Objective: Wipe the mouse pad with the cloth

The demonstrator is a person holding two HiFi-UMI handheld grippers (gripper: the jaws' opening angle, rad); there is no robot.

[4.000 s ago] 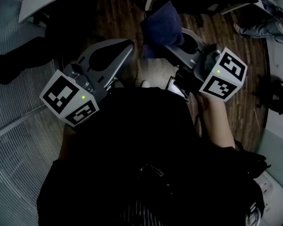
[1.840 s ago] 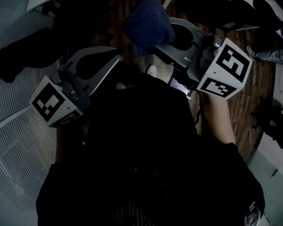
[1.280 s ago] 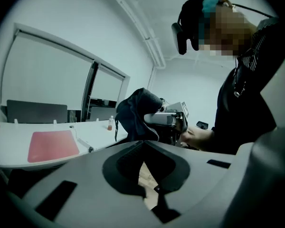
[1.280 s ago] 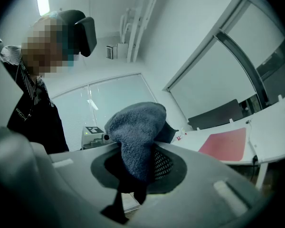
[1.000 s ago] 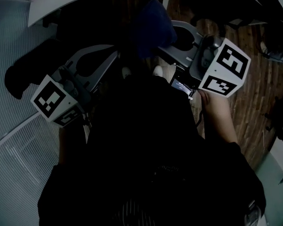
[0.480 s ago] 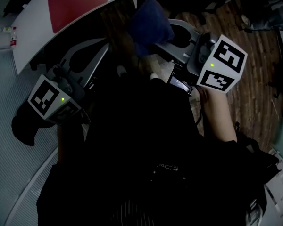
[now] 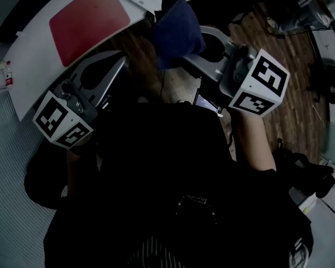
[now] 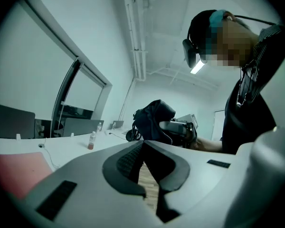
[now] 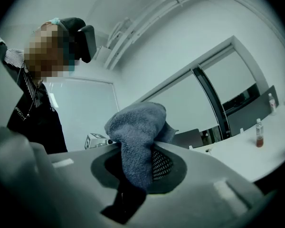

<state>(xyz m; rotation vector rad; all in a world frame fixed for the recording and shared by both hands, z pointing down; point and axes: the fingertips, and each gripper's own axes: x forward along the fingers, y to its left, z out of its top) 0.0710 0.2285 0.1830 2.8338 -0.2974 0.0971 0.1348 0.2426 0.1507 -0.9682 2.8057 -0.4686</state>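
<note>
The red mouse pad (image 7: 89,21) lies flat on the curved white bench (image 7: 30,66), at upper left. The left gripper (image 7: 123,60) is held below the bench edge, well apart from the pad; its fingers meet at the tips and hold nothing. The dark blue cloth (image 7: 176,27) hangs bunched above the wooden floor (image 7: 298,82), clamped between the fingers of the right gripper (image 7: 184,53). A small bottle (image 8: 91,140) stands on the bench. Glazed partitions (image 8: 33,75) line the room.
</note>
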